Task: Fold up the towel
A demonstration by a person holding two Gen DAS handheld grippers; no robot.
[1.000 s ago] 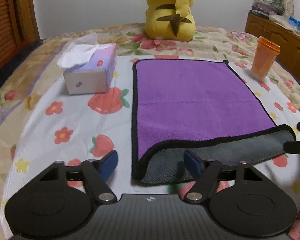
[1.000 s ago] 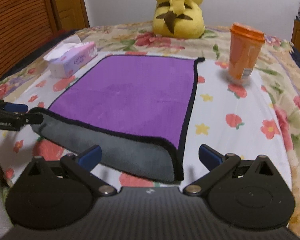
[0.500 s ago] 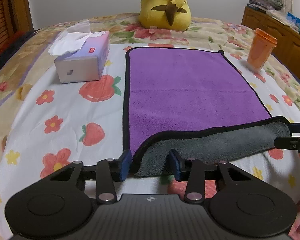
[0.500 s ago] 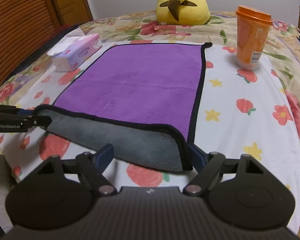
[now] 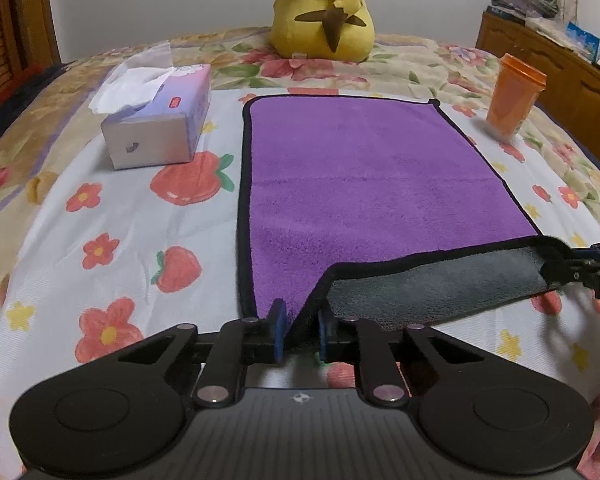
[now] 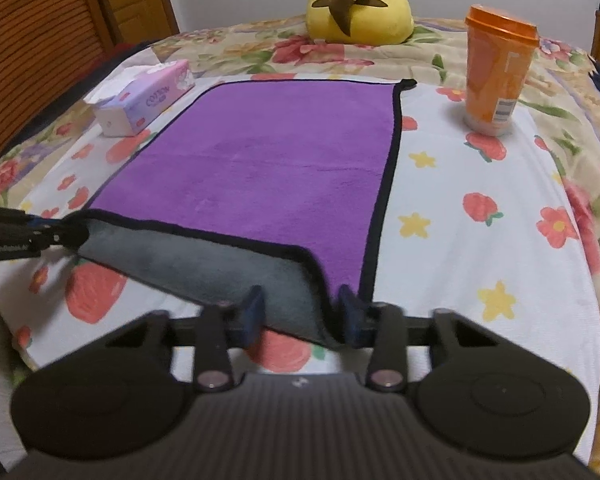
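Observation:
A purple towel (image 5: 360, 176) with black trim and a grey underside lies flat on the flowered bedspread; it also shows in the right wrist view (image 6: 260, 164). Its near edge is turned up, grey side showing. My left gripper (image 5: 300, 330) is shut on the towel's near left corner, lifted slightly. My right gripper (image 6: 300, 312) is closing around the near right corner; the jaws still stand a little apart with the cloth between them. Each gripper shows at the edge of the other's view.
A tissue box (image 5: 160, 128) sits left of the towel. An orange cup (image 6: 496, 68) stands to the right. A yellow plush toy (image 5: 324, 8) sits beyond the far edge. A wooden dresser (image 5: 560, 76) is at the right, a wooden door (image 6: 40, 40) at the left.
Both grippers have moved forward onto the towel's near corners and their jaws have closed in. The left one now pinches its corner and the near edge has lifted a little.

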